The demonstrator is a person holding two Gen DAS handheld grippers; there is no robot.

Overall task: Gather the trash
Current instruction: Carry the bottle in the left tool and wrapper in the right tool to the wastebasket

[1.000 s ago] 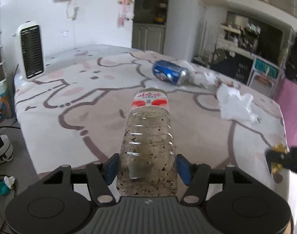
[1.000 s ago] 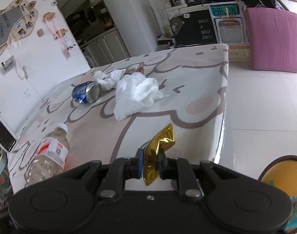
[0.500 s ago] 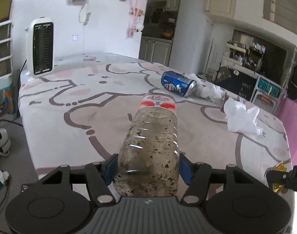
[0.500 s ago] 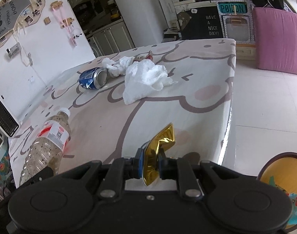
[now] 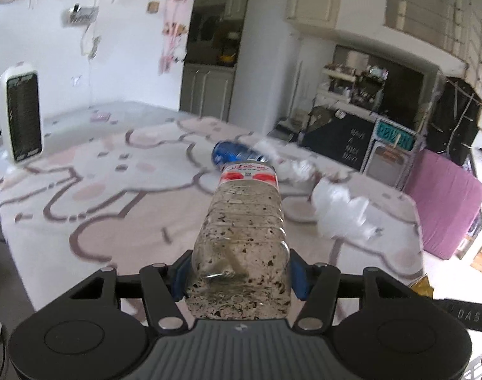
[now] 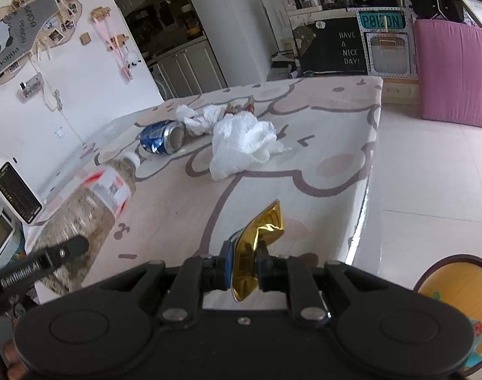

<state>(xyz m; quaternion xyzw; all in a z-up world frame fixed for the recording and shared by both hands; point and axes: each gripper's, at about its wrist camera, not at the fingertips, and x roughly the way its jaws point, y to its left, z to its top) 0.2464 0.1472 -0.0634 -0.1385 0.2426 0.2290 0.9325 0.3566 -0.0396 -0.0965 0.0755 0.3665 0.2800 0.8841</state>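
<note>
The desk (image 6: pixel 336 145) wears a pale cloth printed with pink cartoon outlines. Beside it stands a pink cushion (image 6: pixel 456 69). A black board (image 6: pixel 339 49) behind reads "HAVE A NICE DAY!", next to a teal sign whose letters look like "POIZON". A yellow bin (image 6: pixel 456 288) sits cut off at the right wrist view's lower right; its contents are hard to make out. The left tool (image 5: pixel 239 277) pinches a clear plastic bottle (image 5: pixel 244 240) speckled with dark grime inside, its red-and-white label unreadable, its jaws closing on it. A white crumpled tissue (image 6: pixel 244 145) lies mid-desk, near a blue can (image 6: pixel 161 136) on its side, brand blurred. The right tool (image 6: pixel 244 261) is pressed together on a gold wrapper (image 6: pixel 256 240).
</note>
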